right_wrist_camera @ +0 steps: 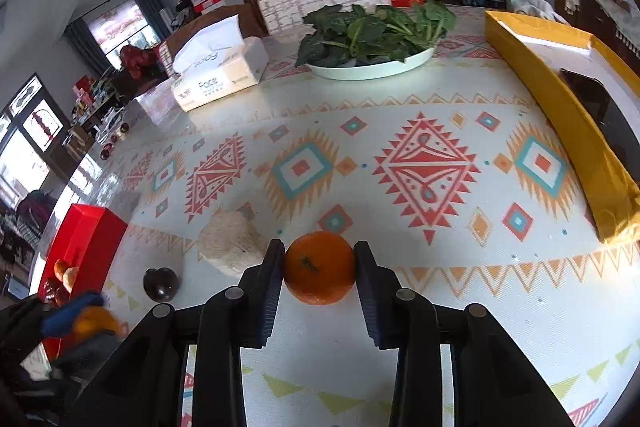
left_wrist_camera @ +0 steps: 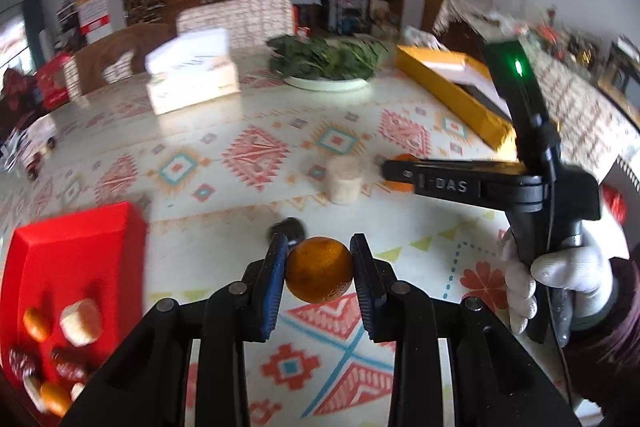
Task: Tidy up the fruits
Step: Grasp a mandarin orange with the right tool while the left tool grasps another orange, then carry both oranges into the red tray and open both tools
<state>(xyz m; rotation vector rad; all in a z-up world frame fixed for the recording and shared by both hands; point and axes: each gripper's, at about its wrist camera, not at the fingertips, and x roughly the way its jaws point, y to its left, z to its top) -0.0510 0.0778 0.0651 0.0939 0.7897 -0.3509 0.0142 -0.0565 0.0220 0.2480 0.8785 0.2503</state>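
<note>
In the left wrist view, the left gripper (left_wrist_camera: 319,269) has its fingers (left_wrist_camera: 273,287) clamped on a small orange (left_wrist_camera: 319,269), held up off the patterned counter (left_wrist_camera: 240,115). Off to its left sits the red box (left_wrist_camera: 80,247), already holding a couple of oranges, some pale puffy cakes and dark wrapped bits, so that looks like the drop spot. Still loose on the counter: a pale rice cake (left_wrist_camera: 345,179) and a dark fruit (left_wrist_camera: 289,227) just past the fingertips. The gloved right hand (left_wrist_camera: 560,279) is over on the right with its tool reaching across.

In the right wrist view, the right gripper (right_wrist_camera: 320,267) has a second orange (right_wrist_camera: 320,267) sitting between the fingers (right_wrist_camera: 270,291), and both pads look to be pressing its sides, so I'd call that a grip, with the fruit still low over the counter or resting on it, can't tell which. The rice cake (right_wrist_camera: 232,241) and dark fruit (right_wrist_camera: 161,283) are to its left, and the red box (right_wrist_camera: 86,235) further left near the edge. A plate of greens (right_wrist_camera: 372,69), a tissue box (right_wrist_camera: 218,75) and a yellow box (right_wrist_camera: 560,99) are further back, out of the way.

My read: both hands are mid pick-up. Next move needs the left orange swung over the box and released low, then the right one following without bumping the rice cake.
</note>
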